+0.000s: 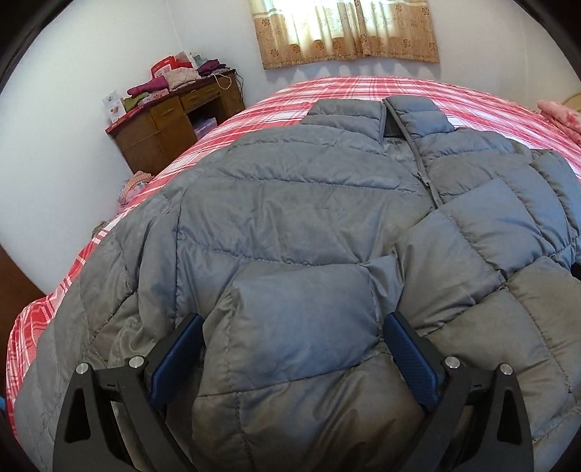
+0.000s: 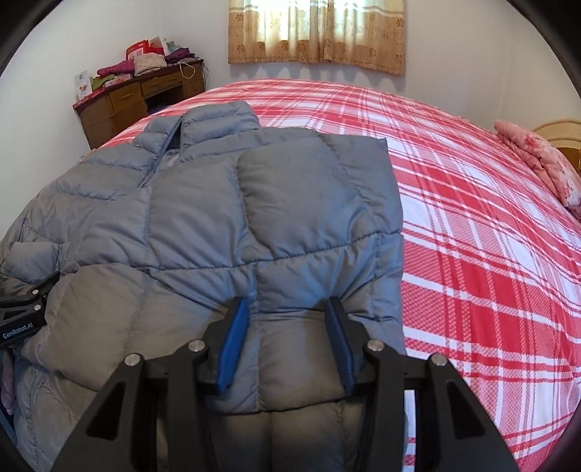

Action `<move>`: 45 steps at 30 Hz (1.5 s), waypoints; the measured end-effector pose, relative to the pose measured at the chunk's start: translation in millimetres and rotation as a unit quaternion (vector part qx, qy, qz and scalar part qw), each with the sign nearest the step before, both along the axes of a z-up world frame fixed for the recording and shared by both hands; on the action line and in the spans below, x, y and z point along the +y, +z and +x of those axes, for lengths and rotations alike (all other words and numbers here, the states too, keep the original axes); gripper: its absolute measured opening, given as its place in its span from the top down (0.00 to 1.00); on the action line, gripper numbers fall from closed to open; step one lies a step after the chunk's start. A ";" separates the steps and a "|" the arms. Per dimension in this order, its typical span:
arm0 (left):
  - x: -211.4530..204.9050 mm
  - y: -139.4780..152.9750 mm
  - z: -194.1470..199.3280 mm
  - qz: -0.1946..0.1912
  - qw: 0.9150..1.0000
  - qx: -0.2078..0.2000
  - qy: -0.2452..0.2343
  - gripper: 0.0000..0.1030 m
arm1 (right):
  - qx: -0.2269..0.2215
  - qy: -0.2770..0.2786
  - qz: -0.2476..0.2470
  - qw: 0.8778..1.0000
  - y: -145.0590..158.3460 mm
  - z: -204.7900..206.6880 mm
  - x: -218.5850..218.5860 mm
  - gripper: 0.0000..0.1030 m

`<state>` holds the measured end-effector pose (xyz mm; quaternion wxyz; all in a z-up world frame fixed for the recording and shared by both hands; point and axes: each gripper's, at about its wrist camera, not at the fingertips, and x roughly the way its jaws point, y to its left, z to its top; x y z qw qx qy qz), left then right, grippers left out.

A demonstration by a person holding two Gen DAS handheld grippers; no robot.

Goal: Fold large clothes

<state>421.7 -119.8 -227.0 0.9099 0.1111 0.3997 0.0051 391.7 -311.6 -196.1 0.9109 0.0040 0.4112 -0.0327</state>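
A grey quilted puffer jacket [image 1: 290, 188] lies front up on the red plaid bed [image 1: 326, 90], collar at the far end. In the left wrist view my left gripper [image 1: 295, 319] stands wide open at the near hem, with a puffed fold of jacket bulging between the blue pads [image 1: 178, 359]. In the right wrist view the jacket [image 2: 203, 218] has its right side folded inward. My right gripper [image 2: 286, 303] pinches the near edge of that folded part, and creases run out from the pads [image 2: 234, 345]. The left gripper's black body [image 2: 25, 308] shows at the left edge.
A wooden desk [image 1: 174, 119] piled with folded clothes and boxes stands against the far left wall. A patterned curtain [image 1: 345, 32] hangs above the bed's far side. A pink pillow [image 2: 537, 159] lies at the right. Bare plaid bedspread [image 2: 472, 218] stretches right of the jacket.
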 end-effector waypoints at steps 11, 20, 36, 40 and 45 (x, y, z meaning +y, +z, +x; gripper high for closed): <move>6.5 -0.4 1.7 -0.014 1.000 0.008 0.000 0.02 | 0.004 -0.003 -0.035 0.999 -2.0 4.3 7.1 0.54; 7.1 -0.8 2.6 -0.018 1.000 0.010 0.000 0.02 | 0.005 -0.003 -0.040 0.999 -2.6 3.9 7.0 0.54; 30.3 53.3 -29.7 -0.010 0.999 -0.026 -0.021 0.01 | -0.026 -0.023 -0.089 0.995 24.2 -25.0 10.6 0.29; 83.1 88.5 -74.3 0.013 0.997 -0.073 -0.013 0.01 | -0.040 0.004 -0.073 0.997 34.5 -64.8 14.2 0.16; 189.6 76.1 -99.4 0.058 0.992 -0.047 0.097 0.01 | -0.044 0.033 -0.068 0.996 36.1 -103.6 26.2 0.16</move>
